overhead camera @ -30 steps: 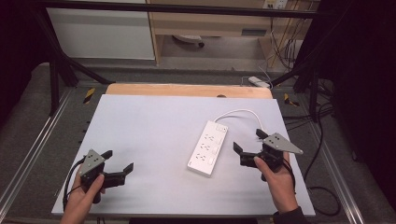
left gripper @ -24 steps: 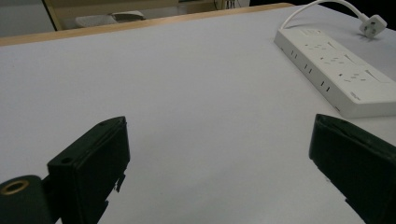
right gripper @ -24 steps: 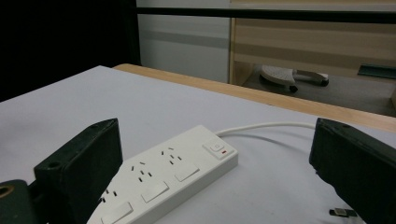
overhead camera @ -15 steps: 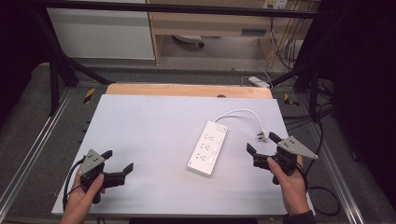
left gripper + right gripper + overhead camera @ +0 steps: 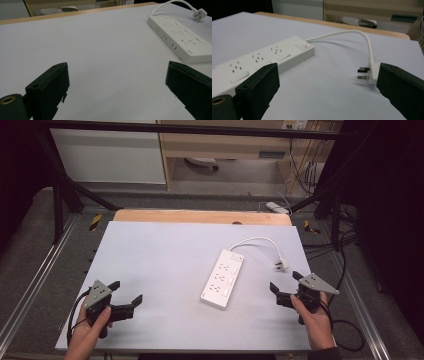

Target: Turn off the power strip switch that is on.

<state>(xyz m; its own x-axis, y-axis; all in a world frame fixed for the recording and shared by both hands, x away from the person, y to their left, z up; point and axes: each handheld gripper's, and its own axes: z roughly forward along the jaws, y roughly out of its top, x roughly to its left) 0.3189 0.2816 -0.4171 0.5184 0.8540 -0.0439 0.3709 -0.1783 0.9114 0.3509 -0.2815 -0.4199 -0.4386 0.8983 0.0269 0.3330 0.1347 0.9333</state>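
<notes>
A white power strip (image 5: 223, 277) lies slanted on the white table sheet (image 5: 165, 265), right of centre. Its white cord (image 5: 257, 240) loops back to a white plug (image 5: 282, 264) lying on the sheet. My right gripper (image 5: 286, 286) stands open at the front right, a short way right of the strip, empty. In the right gripper view the power strip (image 5: 262, 60) is at left and the plug (image 5: 369, 72) close to the right jaw. My left gripper (image 5: 125, 292) is open at the front left, empty. The left gripper view has the power strip (image 5: 180, 37) far right.
A wooden table edge (image 5: 200, 216) runs along the back of the sheet. Metal frame rails (image 5: 30, 285) flank the table. Cables (image 5: 320, 170) hang at the back right, and a black cable (image 5: 345, 340) trails from the right gripper over the table's right edge.
My right gripper has drawn back to the right and toward the front edge, away from the power strip. The left gripper has stayed put.
</notes>
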